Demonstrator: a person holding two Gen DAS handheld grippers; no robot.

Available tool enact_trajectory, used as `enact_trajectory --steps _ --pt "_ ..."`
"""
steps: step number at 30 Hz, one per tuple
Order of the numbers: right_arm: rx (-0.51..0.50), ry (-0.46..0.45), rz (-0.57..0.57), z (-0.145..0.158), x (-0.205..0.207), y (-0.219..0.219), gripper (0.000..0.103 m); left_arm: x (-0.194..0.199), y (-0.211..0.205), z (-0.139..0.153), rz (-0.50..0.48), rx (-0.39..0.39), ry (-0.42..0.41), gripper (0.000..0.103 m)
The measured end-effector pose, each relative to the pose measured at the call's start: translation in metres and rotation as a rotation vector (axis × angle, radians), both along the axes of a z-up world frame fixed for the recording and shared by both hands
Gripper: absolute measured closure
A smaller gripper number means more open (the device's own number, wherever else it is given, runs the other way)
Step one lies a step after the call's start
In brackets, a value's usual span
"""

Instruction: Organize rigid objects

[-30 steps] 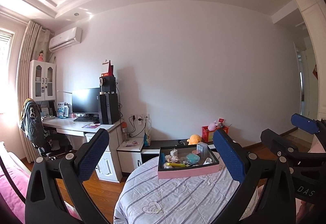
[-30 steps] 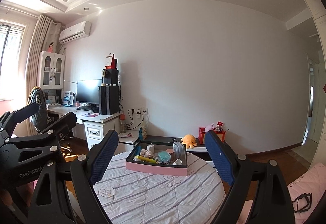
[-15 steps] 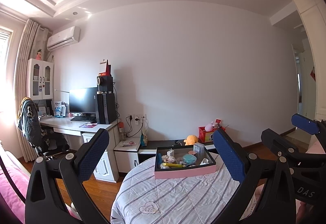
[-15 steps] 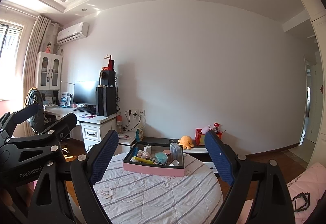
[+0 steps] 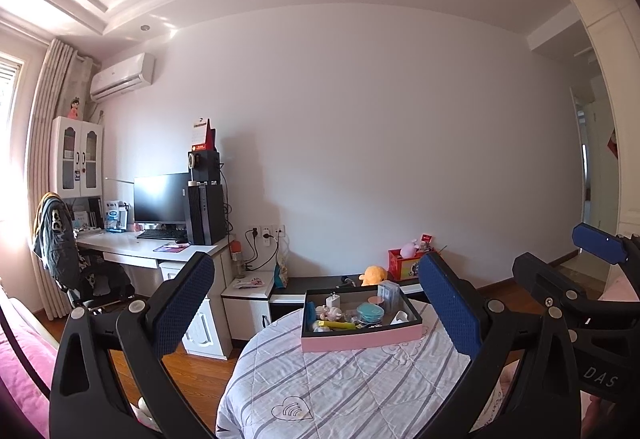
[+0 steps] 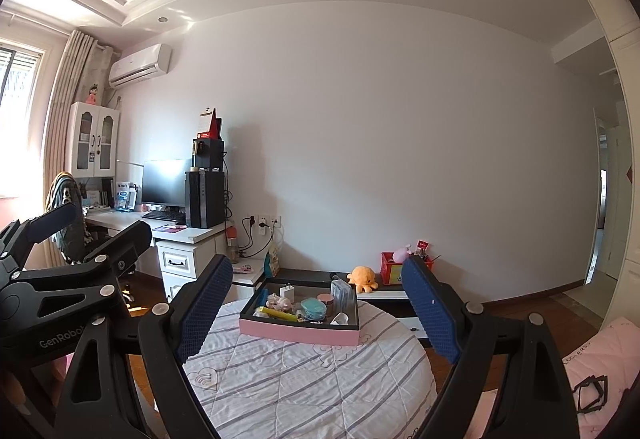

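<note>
A pink tray (image 5: 360, 340) (image 6: 298, 333) with a dark inside sits at the far side of a round table. In it lie a white charger (image 5: 333, 300), a teal round case (image 5: 370, 313), a yellow tube (image 5: 338, 325), a clear box (image 5: 389, 293) and a few small pieces. My left gripper (image 5: 314, 271) is held level, short of the tray, open and holding nothing. My right gripper (image 6: 317, 270) is beside it, also open and holding nothing, with the tray framed between its blue pads. Each gripper shows at the edge of the other's view.
The round table (image 5: 344, 391) wears a striped quilted cover. Behind it stand a low black cabinet with an orange plush toy (image 6: 362, 276) and a red box (image 6: 391, 270). A white desk (image 5: 152, 249) with monitor and chair is at the left. Pink bedding (image 6: 600, 355) lies at the right.
</note>
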State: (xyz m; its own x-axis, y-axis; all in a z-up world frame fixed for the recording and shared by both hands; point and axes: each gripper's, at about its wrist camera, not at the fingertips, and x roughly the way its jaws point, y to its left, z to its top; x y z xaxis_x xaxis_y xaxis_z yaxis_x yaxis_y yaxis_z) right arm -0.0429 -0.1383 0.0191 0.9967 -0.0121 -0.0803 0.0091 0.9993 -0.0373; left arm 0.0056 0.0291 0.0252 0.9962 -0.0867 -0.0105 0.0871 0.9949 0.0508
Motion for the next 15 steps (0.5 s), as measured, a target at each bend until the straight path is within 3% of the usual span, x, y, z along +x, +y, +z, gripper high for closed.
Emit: enact_trajectory --steps 15 --pt "0.001 0.003 0.001 0.0005 0.0001 0.0005 0.015 -0.0011 0.0030 -0.0018 0.003 0.002 -0.002 0.000"
